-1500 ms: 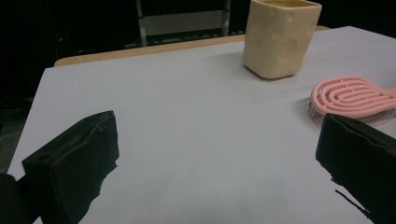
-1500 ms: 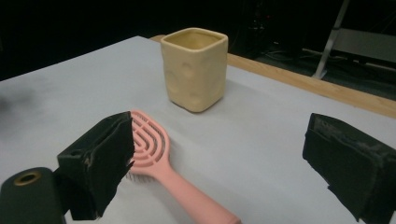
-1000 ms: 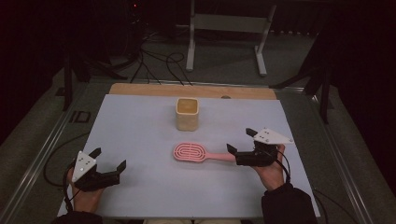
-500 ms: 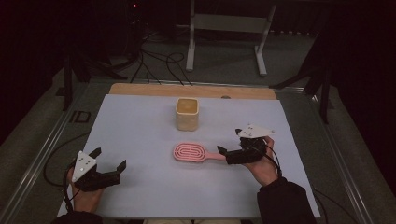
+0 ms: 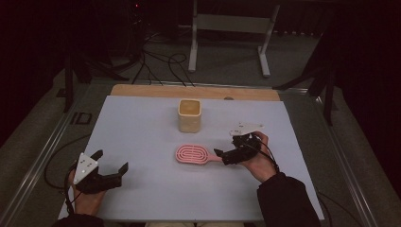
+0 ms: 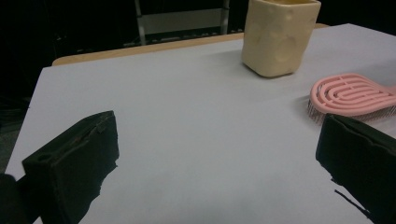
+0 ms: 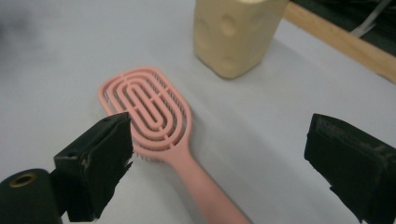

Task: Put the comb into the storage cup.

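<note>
Hairbrush (image 5: 191, 154), the pink one, was lying flat on the white bench (image 5: 142, 142) a bit in front of the yellowish cup (image 5: 189, 115), handle pointing toward the person's right. In the high view the right tool (image 5: 221, 154) was sitting right at the end of that handle, so I'd call this the reach-in step, grab not done yet. The left tool (image 5: 113, 164) was parked near the front left corner, well apart from everything, jaws spread and holding nothing. Left gripper view: both black jaws wide apart over bare bench, the brush head (image 6: 350, 95) off to the right and the cup (image 6: 279, 37) farther back. Right gripper view: jaws wide open with the brush handle (image 7: 201, 182) running down between them, head (image 7: 149, 109) just past the left jaw, nothing pinched. Next move, I'd guess, was to drop a touch lower, get the handle centred between the jaws and squeeze; it's thin and lies flat, so it could easily slip or skid. Versus a second earlier, the right hand had slid in from the handle's far side and now covered the handle end, while the left tool, brush and cup hadn't budged.
</note>
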A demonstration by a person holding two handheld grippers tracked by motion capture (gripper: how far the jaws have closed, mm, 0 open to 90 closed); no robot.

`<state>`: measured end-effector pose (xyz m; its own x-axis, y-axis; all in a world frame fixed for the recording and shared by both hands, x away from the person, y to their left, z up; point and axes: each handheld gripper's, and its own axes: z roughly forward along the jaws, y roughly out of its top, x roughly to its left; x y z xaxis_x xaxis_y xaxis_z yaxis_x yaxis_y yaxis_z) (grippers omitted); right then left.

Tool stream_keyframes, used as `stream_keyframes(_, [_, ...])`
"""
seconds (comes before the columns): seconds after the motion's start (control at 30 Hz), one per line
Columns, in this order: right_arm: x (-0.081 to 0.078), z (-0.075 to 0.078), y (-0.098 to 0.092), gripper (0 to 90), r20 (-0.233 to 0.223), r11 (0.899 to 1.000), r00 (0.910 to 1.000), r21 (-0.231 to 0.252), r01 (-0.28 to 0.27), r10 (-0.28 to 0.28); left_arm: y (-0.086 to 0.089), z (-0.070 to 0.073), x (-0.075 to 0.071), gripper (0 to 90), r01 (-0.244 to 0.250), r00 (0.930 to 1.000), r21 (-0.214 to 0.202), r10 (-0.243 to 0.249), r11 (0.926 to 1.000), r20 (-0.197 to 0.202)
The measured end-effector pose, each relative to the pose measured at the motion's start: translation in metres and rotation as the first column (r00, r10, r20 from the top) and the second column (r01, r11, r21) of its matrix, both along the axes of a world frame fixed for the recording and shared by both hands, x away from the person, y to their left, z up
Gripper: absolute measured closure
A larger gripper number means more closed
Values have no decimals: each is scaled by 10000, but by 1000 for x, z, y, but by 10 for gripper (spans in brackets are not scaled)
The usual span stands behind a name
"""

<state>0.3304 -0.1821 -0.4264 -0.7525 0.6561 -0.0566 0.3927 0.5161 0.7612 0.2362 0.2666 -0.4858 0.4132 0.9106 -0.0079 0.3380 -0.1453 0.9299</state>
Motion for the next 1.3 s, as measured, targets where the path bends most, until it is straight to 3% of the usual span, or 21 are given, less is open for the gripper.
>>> stream_keyframes(0.23, [8,-5,10,76,-412,9960,9983,-779,-433,402,-1,-1,0,1,37,10000,37,-37,10000,-22])
stream_keyframes(0.3, [9,-6,12,76,-536,9956,9976,-807,-476,433,-1,0,0,1,61,10000,59,-61,10000,-27])
stream_keyframes(0.57, [17,-14,22,76,-918,9832,9930,-1597,-887,747,-1,-1,1,1,80,10000,85,-80,9999,-58])
stream_keyframes(0.83, [25,-26,30,77,-1561,9726,9825,-1917,-1315,1020,-1,-1,1,1,79,9999,85,-78,9999,-71])
stream_keyframes(0.87, [26,-31,33,80,-1766,9633,9772,-2185,-1561,1183,-2,-1,1,1,78,9999,79,-78,9999,-72])
stream_keyframes(1.1, [27,-45,43,144,-2485,9318,9549,-2799,-2311,1623,-2,-1,1,1,111,9999,97,-110,9999,-83])
stream_keyframes(1.23, [27,-54,51,246,-2748,8852,9402,-3601,-2946,2011,-2,-1,1,1,123,9999,133,-122,9998,-102])
stream_keyframes(1.3, [26,-57,55,316,-2855,8693,9350,-3830,-3124,2103,-2,-1,1,1,126,9999,130,-125,9998,-109])
